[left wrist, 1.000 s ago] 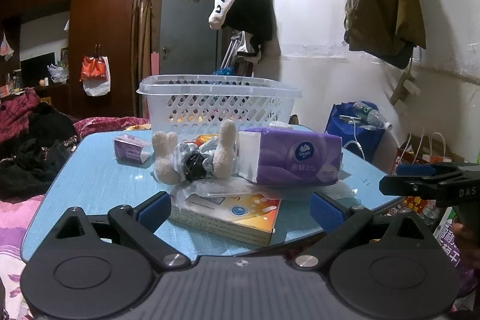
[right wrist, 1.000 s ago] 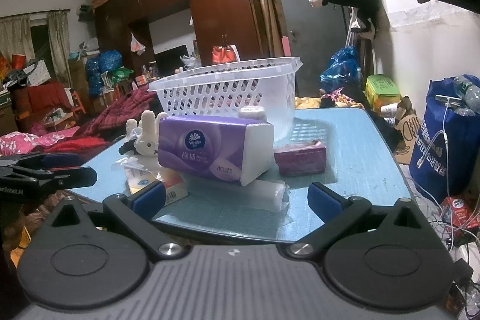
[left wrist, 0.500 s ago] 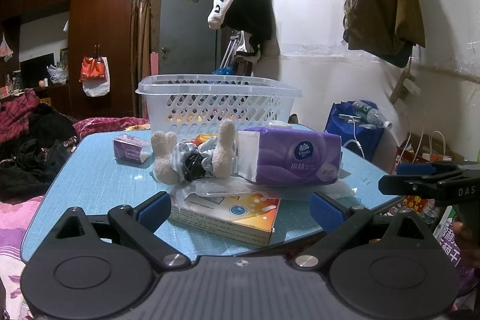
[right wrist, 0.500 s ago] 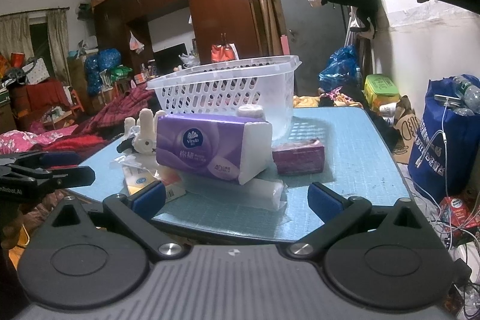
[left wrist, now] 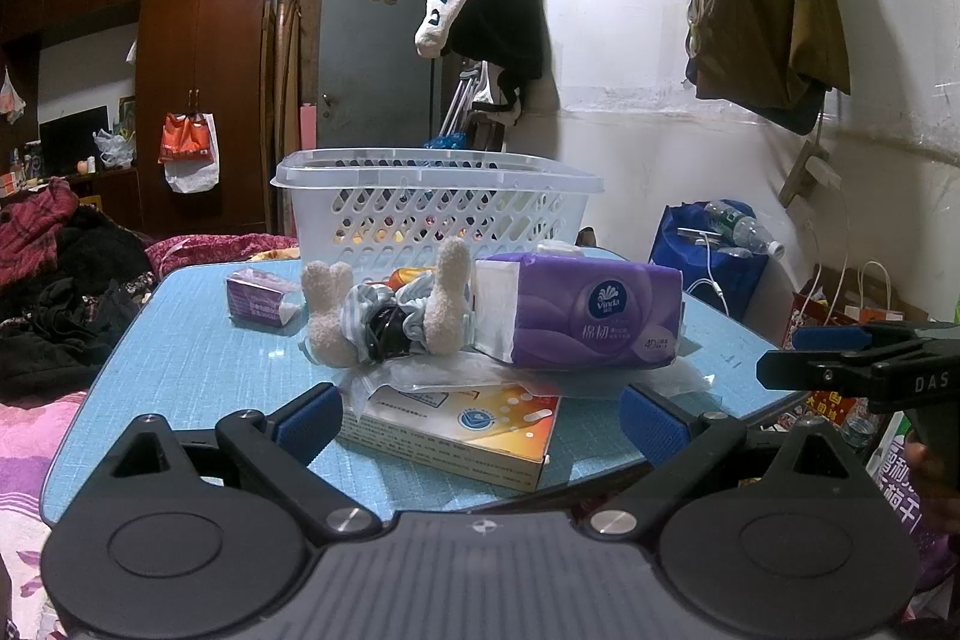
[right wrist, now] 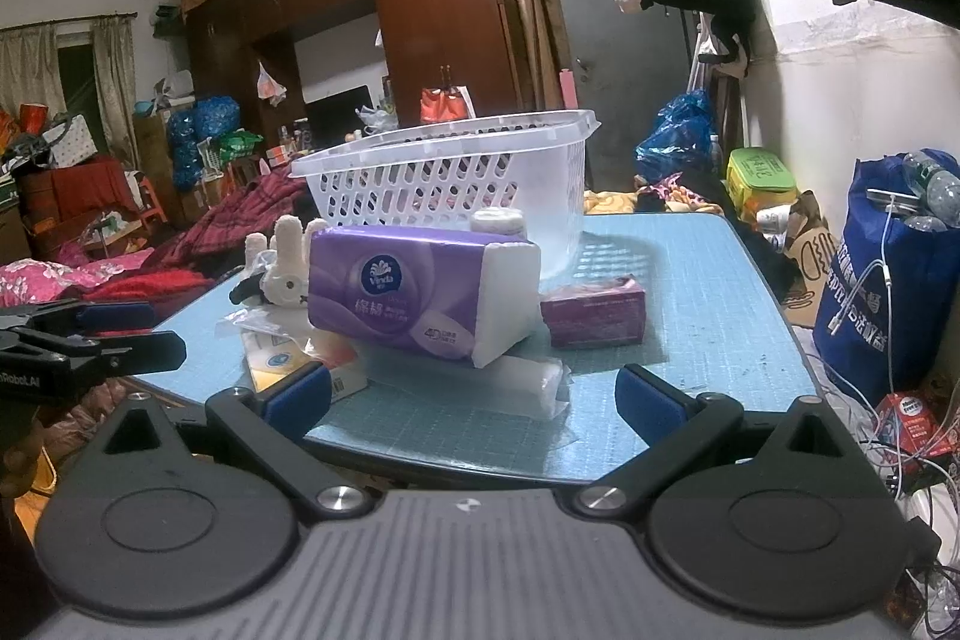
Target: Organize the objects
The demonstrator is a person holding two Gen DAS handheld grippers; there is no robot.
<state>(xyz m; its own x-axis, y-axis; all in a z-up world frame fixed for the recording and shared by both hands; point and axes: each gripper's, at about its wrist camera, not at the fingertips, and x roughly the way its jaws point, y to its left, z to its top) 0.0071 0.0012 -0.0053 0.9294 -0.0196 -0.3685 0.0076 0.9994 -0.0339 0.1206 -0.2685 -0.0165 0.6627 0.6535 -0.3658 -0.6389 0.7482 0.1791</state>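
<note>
Left wrist view: purple tissue pack (left wrist: 591,319), Vinda logo, white end faces, lying mid-worktop, tilted, propped on a clear plastic packet (right wrist: 528,379). Just left: plush rabbit (left wrist: 384,313), cream ears up, body partly wrapped in striped cloth, face hard to make out. Nearer: flat orange-white box (left wrist: 462,427) under crinkled plastic, print too small to read. Small purple tissue packet (left wrist: 258,298) at left; magenta box (right wrist: 594,310) beside the pack's right end. White lattice basket (left wrist: 438,208) behind, contents hidden. Blue worktop (left wrist: 180,370). Left gripper (left wrist: 480,418) fingers spread wide, holding nothing, short of the box. Right gripper (right wrist: 474,394) likewise spread, empty, at the worktop's near edge.
</note>
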